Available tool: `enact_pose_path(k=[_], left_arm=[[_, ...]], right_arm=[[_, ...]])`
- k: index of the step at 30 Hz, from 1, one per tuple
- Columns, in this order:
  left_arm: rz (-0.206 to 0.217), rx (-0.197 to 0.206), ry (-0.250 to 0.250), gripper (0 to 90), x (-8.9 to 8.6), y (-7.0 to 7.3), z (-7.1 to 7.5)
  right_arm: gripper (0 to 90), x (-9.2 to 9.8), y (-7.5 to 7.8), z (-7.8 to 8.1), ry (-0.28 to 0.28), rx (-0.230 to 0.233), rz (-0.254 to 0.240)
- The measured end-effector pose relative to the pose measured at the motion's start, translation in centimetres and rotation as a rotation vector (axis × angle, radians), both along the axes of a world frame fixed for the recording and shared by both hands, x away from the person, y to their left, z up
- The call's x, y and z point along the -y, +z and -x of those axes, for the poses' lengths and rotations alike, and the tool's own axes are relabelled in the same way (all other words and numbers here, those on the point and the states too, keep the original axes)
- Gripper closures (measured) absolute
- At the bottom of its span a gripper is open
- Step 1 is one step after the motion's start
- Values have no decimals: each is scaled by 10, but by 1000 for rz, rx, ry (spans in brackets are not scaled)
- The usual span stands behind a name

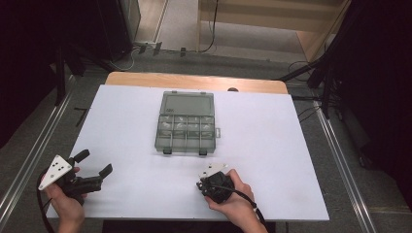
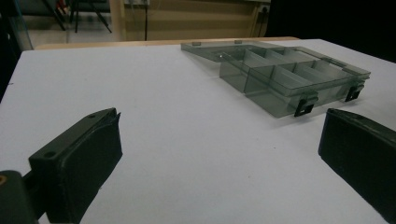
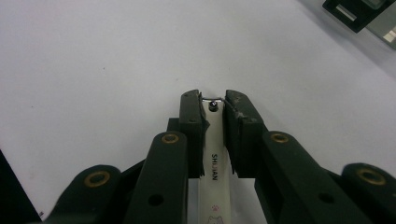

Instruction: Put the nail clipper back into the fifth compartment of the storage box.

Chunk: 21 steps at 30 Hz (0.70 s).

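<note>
A clear grey compartment box [image 1: 186, 127] lies in the middle of the white sheet with its lid folded open toward the far side. Two black latches face me. The left gripper view has the box [image 2: 289, 77] ahead to the right. My left gripper [image 1: 94, 162] rests at the front left, its jaws wide open [image 2: 219, 135] over bare sheet. Near the front edge, right of centre, my right gripper [image 1: 212, 183] points down at the sheet. It is shut [image 3: 214, 112] on a white nail clipper [image 3: 215, 158] with printed letters, pinched lengthwise between the pads.
The white sheet [image 1: 272, 145] covers a wooden table [image 1: 194, 80] whose far edge shows bare. A black latch of the box [image 3: 348, 11] sits at the top right of the right gripper view. Metal rails and cables run along the floor on both sides.
</note>
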<state>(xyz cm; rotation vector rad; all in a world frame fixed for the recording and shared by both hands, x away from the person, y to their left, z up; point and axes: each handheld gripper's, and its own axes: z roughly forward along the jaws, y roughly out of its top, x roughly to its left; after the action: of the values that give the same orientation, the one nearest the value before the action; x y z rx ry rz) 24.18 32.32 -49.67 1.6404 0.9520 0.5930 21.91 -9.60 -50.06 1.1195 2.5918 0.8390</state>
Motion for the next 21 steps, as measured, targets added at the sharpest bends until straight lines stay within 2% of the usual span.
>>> enact_pose_path(k=[5,16,21], left_arm=[[1,0,-1,0,0,0,0],[-1,1,-4,0,0,0,0],[-2,0,-6,0,0,0,0]], right_arm=[[796,3,1,-4,-8,-37,-39],[796,2,8,-6,-11,-11,-57],[796,3,18,-10,-15,-3,-83]])
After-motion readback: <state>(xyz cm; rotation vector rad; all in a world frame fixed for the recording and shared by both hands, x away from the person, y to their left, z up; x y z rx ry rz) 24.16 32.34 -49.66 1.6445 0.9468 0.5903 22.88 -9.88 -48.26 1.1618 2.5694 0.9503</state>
